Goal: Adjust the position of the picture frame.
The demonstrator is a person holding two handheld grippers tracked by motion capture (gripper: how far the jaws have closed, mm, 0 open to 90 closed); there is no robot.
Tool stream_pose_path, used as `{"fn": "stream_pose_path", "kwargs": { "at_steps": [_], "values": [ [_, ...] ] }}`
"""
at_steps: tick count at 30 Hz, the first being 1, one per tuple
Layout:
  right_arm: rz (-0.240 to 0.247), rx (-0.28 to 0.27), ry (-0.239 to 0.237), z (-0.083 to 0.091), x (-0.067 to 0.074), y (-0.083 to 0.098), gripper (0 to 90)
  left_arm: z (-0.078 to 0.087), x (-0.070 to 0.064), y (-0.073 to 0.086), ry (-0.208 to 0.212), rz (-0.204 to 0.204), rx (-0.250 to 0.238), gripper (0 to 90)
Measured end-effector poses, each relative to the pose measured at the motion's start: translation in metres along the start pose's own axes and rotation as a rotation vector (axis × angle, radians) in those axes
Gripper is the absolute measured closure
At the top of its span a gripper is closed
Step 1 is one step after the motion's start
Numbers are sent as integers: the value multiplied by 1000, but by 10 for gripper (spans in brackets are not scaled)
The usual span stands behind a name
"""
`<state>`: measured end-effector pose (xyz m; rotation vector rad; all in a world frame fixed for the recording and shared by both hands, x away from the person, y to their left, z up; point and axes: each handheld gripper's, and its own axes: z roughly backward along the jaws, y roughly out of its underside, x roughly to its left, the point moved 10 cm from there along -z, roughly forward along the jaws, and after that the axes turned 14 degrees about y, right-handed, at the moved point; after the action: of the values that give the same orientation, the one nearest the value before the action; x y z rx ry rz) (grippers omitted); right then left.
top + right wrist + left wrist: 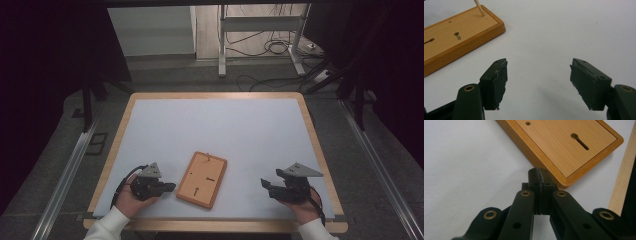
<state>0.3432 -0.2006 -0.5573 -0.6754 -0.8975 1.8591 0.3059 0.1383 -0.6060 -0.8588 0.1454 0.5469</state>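
- the wooden board (202,179) lies flat on the table (240,125), near the middle of its near edge, between the two hands and apart from both.
- its long axis runs from the near edge away toward the far edge, tilted a little to the right at the far end; keyhole slots (579,141) show in its recessed face, and a thin wooden stick (479,8) stands up from the board's far end in the right gripper view.
- the left gripper (170,187) rests by the near-left corner, jaws clenched together on nothing; the board lies to its right, and in the left gripper view the pressed-together tips sit just beside the board's near corner, whether touching i cannot tell.
- the right gripper (263,184) sits toward the near-right corner, jaws released and standing wide with bare table between them; the board lies to its left, well apart.
- the left gripper is the nearer one; my guess is that any nudge or grasp of the board starts from that side, against its long left edge.
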Motion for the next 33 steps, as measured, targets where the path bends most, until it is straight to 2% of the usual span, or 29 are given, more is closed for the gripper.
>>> {"fn": "stream_pose_path", "kwargs": {
  "at_steps": [3,4,17,22,26,29,33],
  "values": [
    [-2,0,1,0,-1,0,298,-4,-4,0,9,-5,10,900],
    [0,-2,1,0,-1,-1,297,-4,-4,0,3,-18,19,900],
    [3,26,0,-2,-1,2,284,-7,-5,3,-12,-20,50,900],
    [-1,35,1,-3,-2,3,281,-13,-13,1,-10,-51,67,900],
    [4,40,1,-3,-2,4,281,-16,-17,-1,-2,-59,65,900],
    [1,42,24,-4,-4,4,281,-19,-20,-2,9,-56,65,900],
    [-6,48,31,-4,-7,5,281,-25,-25,-5,27,-60,65,900]
  ]
}}
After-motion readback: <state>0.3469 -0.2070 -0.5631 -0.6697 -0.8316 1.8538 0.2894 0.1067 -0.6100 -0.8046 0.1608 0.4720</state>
